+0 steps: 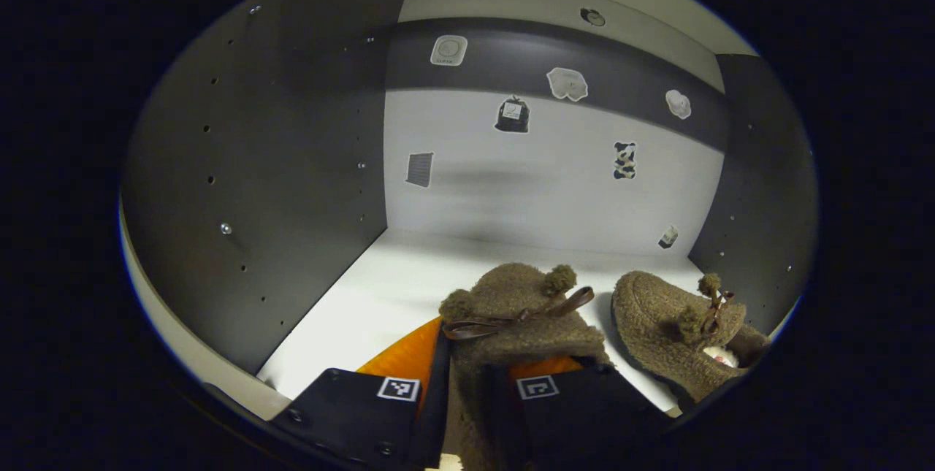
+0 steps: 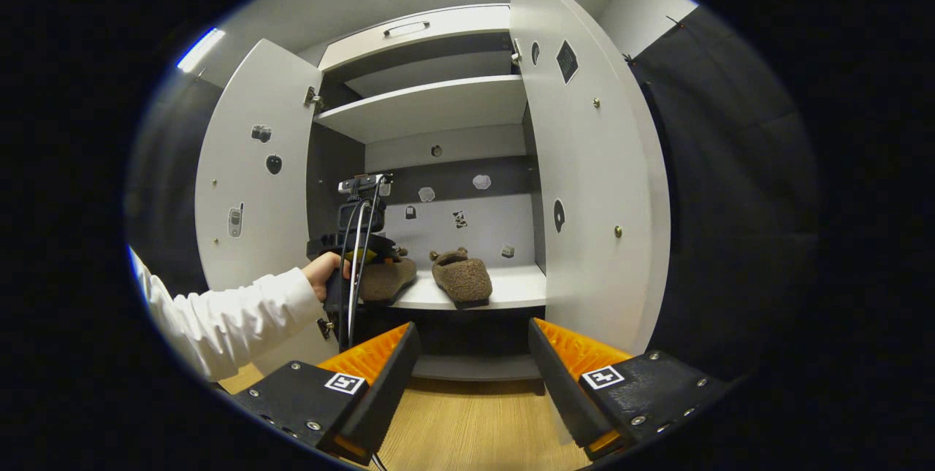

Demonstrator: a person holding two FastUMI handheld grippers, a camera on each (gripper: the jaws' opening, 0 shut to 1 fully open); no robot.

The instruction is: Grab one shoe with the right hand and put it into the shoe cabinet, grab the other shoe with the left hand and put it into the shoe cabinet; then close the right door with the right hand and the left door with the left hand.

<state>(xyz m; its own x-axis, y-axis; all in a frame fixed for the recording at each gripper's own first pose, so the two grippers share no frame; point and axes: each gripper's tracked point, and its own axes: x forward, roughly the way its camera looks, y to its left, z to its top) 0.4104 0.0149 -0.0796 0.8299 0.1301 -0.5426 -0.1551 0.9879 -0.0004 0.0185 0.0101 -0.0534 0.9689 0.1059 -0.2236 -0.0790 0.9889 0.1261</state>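
Observation:
A brown fuzzy shoe (image 1: pixel 511 310) with a bow and pompoms rests on the white cabinet shelf (image 1: pixel 380 296). My left gripper (image 1: pixel 478 383) is shut on its heel end, one finger on each side. The other shoe (image 1: pixel 672 325) lies just to its right on the same shelf, free. In the right gripper view both shoes (image 2: pixel 460 277) (image 2: pixel 383 277) sit side by side in the cabinet. The left gripper (image 2: pixel 358 237), held by a hand in a white sleeve (image 2: pixel 234 310), reaches in at the left one. My right gripper (image 2: pixel 471 361) hangs open and empty in front of the cabinet, above the floor.
Both cabinet doors stand wide open: the left door (image 2: pixel 248 186) behind the sleeve, the right door (image 2: pixel 592 164) beside my right gripper. An upper shelf (image 2: pixel 431 102) spans the cabinet. The dark side wall (image 1: pixel 277 164) is close on the left. Wooden floor (image 2: pixel 475 420) lies below.

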